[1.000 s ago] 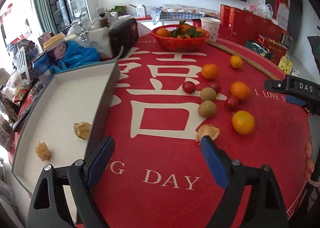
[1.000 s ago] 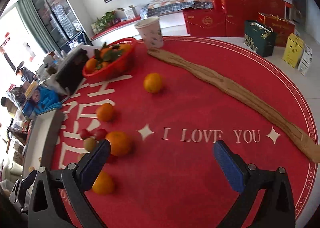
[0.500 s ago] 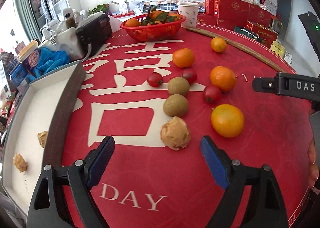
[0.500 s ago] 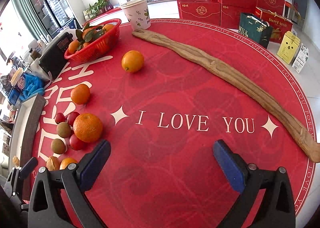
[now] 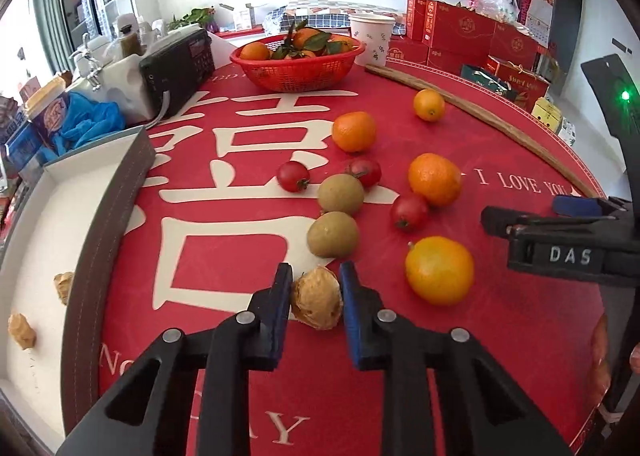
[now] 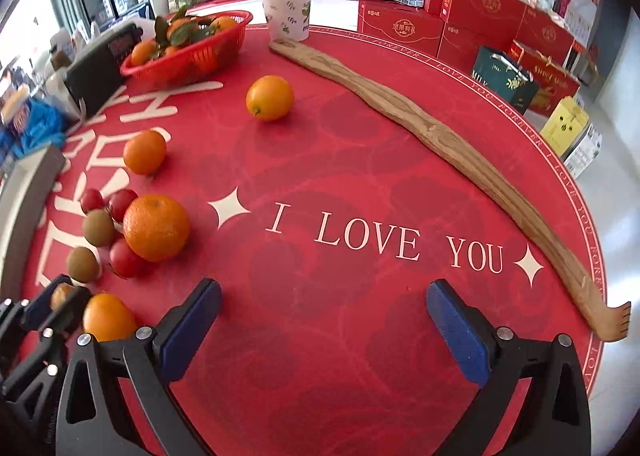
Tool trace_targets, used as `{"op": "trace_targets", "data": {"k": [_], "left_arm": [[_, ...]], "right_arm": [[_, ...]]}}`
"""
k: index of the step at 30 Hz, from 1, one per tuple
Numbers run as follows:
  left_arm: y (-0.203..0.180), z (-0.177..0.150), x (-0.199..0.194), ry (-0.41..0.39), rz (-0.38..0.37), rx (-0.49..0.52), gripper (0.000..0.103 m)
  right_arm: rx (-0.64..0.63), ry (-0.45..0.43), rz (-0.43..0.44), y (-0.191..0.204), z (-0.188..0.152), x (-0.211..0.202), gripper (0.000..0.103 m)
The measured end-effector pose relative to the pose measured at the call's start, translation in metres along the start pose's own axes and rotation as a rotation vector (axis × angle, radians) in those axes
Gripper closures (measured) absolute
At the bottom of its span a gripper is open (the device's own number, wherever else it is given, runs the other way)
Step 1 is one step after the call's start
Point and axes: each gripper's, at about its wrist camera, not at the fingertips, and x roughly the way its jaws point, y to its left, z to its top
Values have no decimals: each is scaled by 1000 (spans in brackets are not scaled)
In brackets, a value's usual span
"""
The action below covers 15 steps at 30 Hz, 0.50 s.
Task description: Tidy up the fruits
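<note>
Left wrist view; item: left gripper (image 5: 315, 298), jaws drawn in narrow around a walnut (image 5: 316, 303); both blue pads (image 5: 280, 308) sit at the shell's flanks, apparently touching, though firm pinch or mere contact cannot be told for certain; walnut rests on the red tablecloth (image 5: 224, 240), just in front of the nearer kiwi (image 5: 333, 235). Hazards, as judged: the shell is rounded and wrinkled, so a shallow or off-centre grip could let it squirt forward into the kiwi, or sideways toward the large orange (image 5: 439, 270); too hard a squeeze might crack it; a lift begun before the pads seat could drop it short of the white tray (image 5: 104, 224), where two similar walnuts (image 5: 64, 287) already lie; the tray's raised grey wall could catch a low carry. Also listed: second kiwi (image 5: 341, 193), cherry tomatoes (image 5: 293, 176), further oranges (image 5: 354, 131), red basket (image 5: 298, 72) of tangerines.

Right wrist view; item: right gripper (image 6: 324, 330), jaws spread wide, holding nothing, touching nothing, poised over bare cloth beside the "I LOVE YOU" lettering; left gripper (image 6: 60, 298) seen at lower left with the walnut (image 6: 61, 295) between its tips. Hazard, as judged: the idle tool sits near the large orange (image 6: 107, 317) and could nudge it rolling. Also listed: wooden back-scratcher (image 6: 432, 136), paper cup (image 6: 287, 8).
</note>
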Motion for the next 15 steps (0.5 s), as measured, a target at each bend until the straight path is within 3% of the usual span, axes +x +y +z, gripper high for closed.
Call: {"op": "trace_targets", "data": {"k": [3, 5, 7, 12, 15], "left_arm": [[12, -7, -5, 0, 3, -30, 74], [19, -9, -6, 4, -3, -50, 54], [25, -10, -5, 12, 15, -72, 40], [25, -11, -4, 22, 37, -78, 25], [30, -11, -2, 30, 32, -99, 21]], "right_arm": [[1, -2, 2, -1, -1, 0, 0], [0, -4, 1, -1, -1, 0, 0], [0, -5, 0, -1, -2, 0, 0], [3, -10, -3, 0, -2, 0, 0], [4, -13, -4, 0, -2, -1, 0]]}}
